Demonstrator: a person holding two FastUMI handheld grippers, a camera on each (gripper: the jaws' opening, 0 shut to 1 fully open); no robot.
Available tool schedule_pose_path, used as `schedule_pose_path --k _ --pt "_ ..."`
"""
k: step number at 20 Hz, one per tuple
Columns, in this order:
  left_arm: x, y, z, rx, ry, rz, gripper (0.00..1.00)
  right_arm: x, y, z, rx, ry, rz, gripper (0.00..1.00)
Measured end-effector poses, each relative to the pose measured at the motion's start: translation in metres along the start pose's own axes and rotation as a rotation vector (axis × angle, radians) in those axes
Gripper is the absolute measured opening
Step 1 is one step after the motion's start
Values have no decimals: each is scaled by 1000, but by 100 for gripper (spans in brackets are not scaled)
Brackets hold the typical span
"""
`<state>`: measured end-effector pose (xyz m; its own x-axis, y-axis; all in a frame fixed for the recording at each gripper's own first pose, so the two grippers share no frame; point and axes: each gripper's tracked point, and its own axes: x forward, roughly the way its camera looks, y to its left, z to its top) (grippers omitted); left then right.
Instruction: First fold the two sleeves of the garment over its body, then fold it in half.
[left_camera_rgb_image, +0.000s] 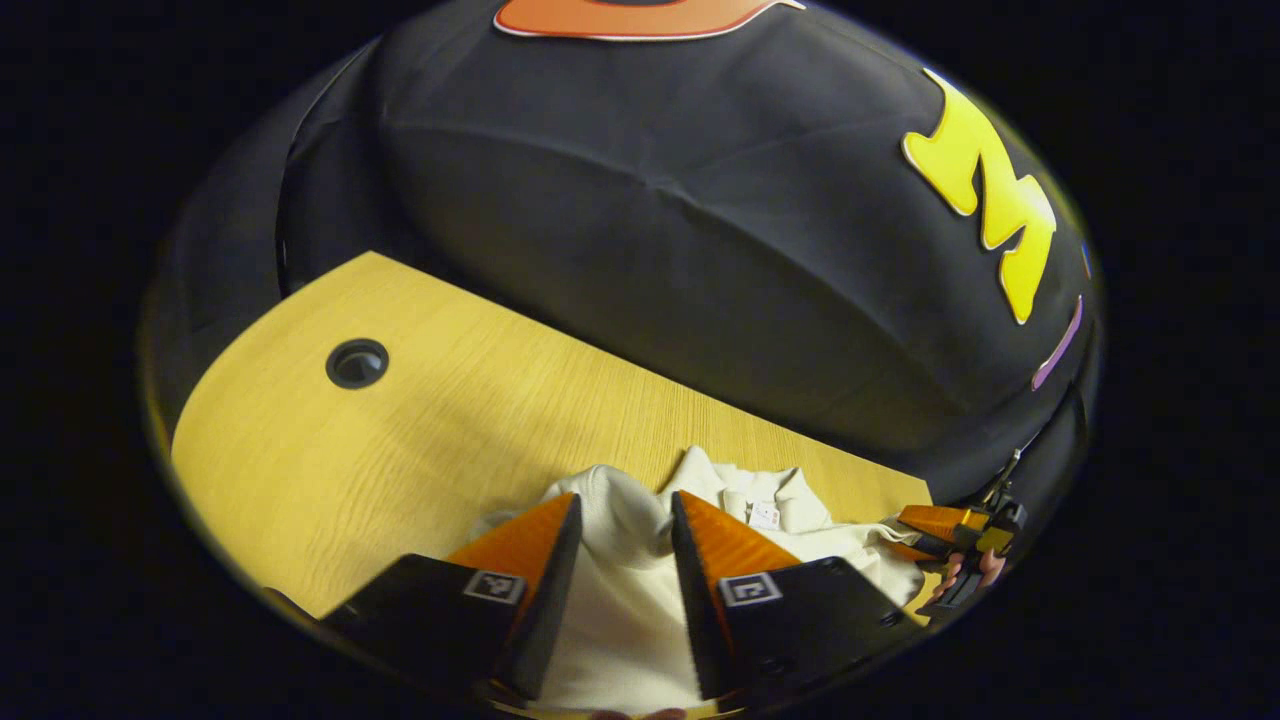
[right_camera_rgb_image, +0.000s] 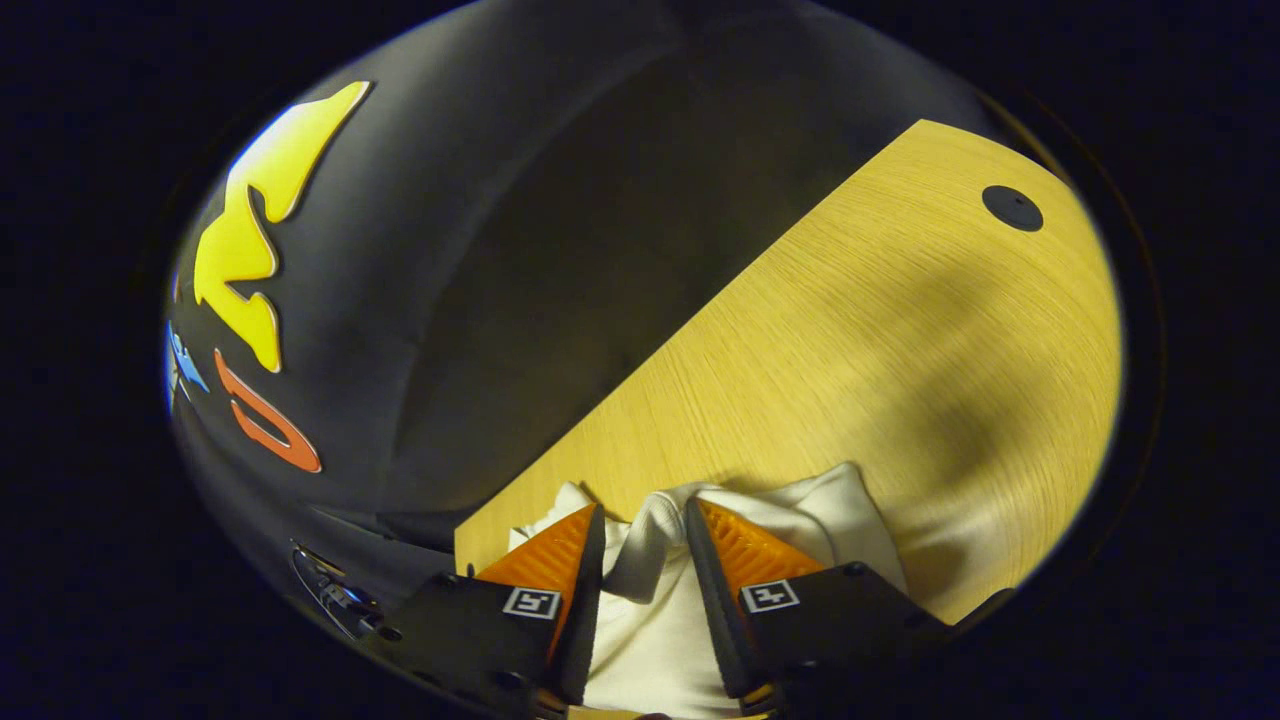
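A cream-white knitted garment lies bunched on a light wooden table, near the table's far edge where the black cloth wall hangs. In the left gripper view, the left gripper has a raised fold of the cloth between its two fingers; whether they press on it, I cannot tell. The right gripper, held in a hand, shows at the garment's right end. In the right gripper view, the right gripper likewise has a ribbed edge of cloth between its fingers, grip unclear. A round dark hole sits near a far table corner
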<state>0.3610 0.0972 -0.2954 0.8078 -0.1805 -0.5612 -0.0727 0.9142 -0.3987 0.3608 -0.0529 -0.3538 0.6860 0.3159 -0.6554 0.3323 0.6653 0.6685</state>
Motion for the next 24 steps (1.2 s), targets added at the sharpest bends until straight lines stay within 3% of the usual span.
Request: schedule_pose_path --k 1,2,3,4,5,7,8,9,11,12,13,16,20,24 --pt "-6 1 11 18 -29 10 82 -5 -2 0 -6 -4 -14 52" --pt "-9 1 19 31 -54 21 82 -10 3 2 -8 -8 -4 60" --pt "-18 0 27 40 -77 29 82 -16 14 9 5 -28 33 53" --pt "-29 -2 33 44 -95 33 98 -24 25 18 17 -63 70 65" --pt "-39 -4 39 46 -111 35 98 -34 35 27 12 -100 78 76" --pt "-67 -10 50 48 -138 39 98 -53 41 29 -57 -108 64 86" --pt "-85 -12 58 47 -164 52 98 -65 47 25 -91 -99 65 86" --pt "-106 -15 67 50 -202 64 98 -82 55 19 -127 -101 68 79" --pt "-153 -29 87 89 -283 78 98 -127 76 19 -236 -150 63 79" --pt "-177 -38 95 124 -325 81 98 -150 87 21 -317 -190 51 86" --pt "-203 -47 103 166 -377 98 98 -174 100 21 -393 -233 39 86" --pt "-284 -69 130 283 -529 212 98 -254 156 9 -581 -379 66 86" --pt "-375 -135 125 371 -639 148 98 -343 203 -5 -706 -602 80 86" --pt "-419 -170 98 393 -672 104 97 -407 214 -44 -802 -694 92 85"
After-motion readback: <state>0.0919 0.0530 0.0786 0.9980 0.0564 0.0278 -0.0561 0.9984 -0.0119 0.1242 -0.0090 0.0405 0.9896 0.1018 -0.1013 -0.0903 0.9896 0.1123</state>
